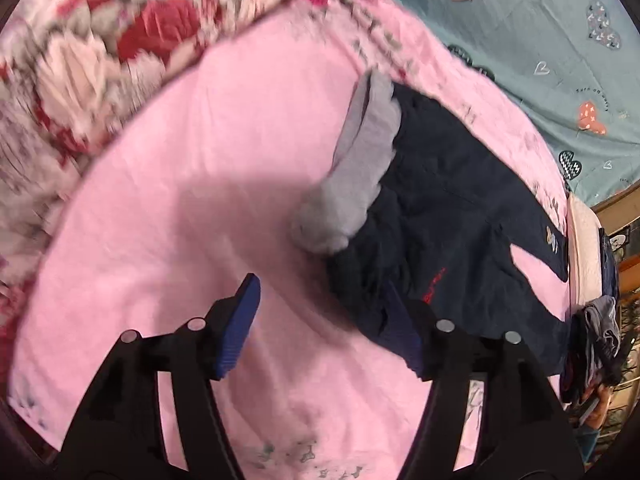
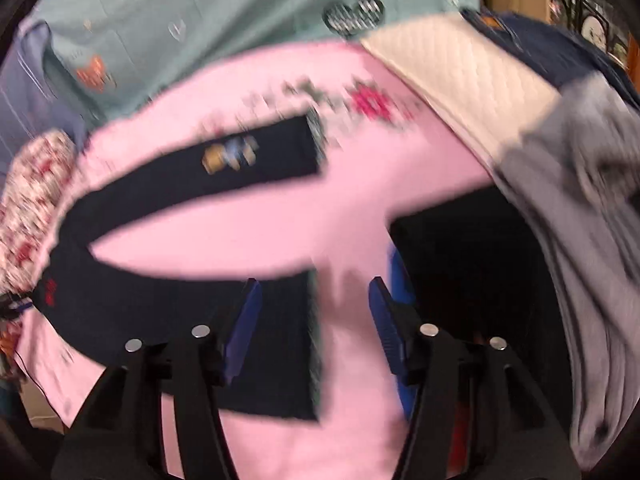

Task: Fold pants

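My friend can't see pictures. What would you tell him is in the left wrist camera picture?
Dark navy fabric pants with a grey waistband lie spread out on a pink bedsheet. The left hand-held gripper hangs over the sheet with its blue-padded jaws open and nothing between them. A red floral blanket lies bunched beyond the sheet.

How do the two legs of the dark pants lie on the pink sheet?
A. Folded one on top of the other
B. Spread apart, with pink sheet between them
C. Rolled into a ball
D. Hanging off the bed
B: the right wrist view shows the pants with both legs apart and a wedge of pink sheet between them.
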Motion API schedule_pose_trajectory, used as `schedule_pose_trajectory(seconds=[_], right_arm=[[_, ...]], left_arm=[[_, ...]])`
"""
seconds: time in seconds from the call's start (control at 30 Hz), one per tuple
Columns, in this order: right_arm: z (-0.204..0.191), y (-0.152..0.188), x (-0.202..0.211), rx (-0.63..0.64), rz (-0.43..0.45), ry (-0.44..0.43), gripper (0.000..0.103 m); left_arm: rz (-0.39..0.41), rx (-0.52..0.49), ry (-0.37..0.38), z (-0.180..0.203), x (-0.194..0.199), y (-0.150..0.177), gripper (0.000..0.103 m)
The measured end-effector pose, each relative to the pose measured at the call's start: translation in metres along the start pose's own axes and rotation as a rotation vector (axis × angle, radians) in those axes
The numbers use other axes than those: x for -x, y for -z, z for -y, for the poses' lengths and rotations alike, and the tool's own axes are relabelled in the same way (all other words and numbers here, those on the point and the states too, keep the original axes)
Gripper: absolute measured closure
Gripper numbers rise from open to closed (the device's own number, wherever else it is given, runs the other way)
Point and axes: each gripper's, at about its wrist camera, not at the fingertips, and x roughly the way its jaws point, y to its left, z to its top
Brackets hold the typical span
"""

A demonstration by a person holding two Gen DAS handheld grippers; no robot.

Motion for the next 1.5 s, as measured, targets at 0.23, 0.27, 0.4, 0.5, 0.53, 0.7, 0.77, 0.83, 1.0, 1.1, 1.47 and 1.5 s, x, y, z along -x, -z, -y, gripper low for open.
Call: schedule_pose_trajectory(seconds=[0.23, 0.27, 0.4, 0.5, 0.53, 0.7, 0.77, 0.83, 1.0, 1.1, 1.47, 1.5], right_arm=[[-0.004, -0.075, -0.108, -0.022, -0.013, 0.021, 0.045], [0.001, -0.073, -0.118, -0.041, -0.015, 0.007, 0.045], [0.002, -0.082, -0.16, -0.096, -0.088, -0.079, 0.045], [-0.023, -0.081, -0.162, 0.03, -0.074, -0.032, 0.085], [-0.029, -0.083, -0.159, 0.063, -0.081, -0.008, 0.094], [-0.011, -0.099, -0.133, 0.045, -0.013, 0.084, 0.095], [0.011, -0.106, -0.128, -0.03, -0.008, 0.102, 0.094], [0.008, -0.104, -0.126, -0.014, -0.016, 0.132, 0.093], [-0.015, -0.105, -0.085, 0.026, 0.155, 0.162, 0.049], [-0.032, -0.111, -0.071, 0.032, 0.163, 0.004, 0.045], [-0.201, -0.119, -0.147, 0.516, -0.053, -0.168, 0.035], [-0.214, -0.12, -0.157, 0.549, -0.068, -0.183, 0.035]], left_arm=[[0.097, -0.02, -0.069, 0.031, 0.017, -0.038, 0.016], [0.102, -0.013, -0.075, 0.037, 0.014, -0.043, 0.016], [0.129, 0.06, -0.071, 0.052, -0.006, -0.068, 0.016], [0.143, 0.111, -0.082, 0.064, -0.031, -0.089, 0.016], [0.147, 0.117, -0.095, 0.066, -0.038, -0.094, 0.016], [0.143, 0.119, -0.07, 0.079, -0.057, -0.125, 0.016], [0.114, 0.07, -0.019, 0.086, -0.063, -0.135, 0.014], [0.069, 0.025, -0.011, 0.09, -0.075, -0.137, 0.013], [0.019, 0.034, -0.035, 0.071, -0.108, -0.141, 0.013], [0.013, 0.077, 0.05, 0.056, -0.118, -0.147, 0.013], [0.018, -0.019, 0.154, 0.069, -0.131, -0.148, 0.065], [0.022, -0.031, 0.161, 0.073, -0.13, -0.149, 0.066]])
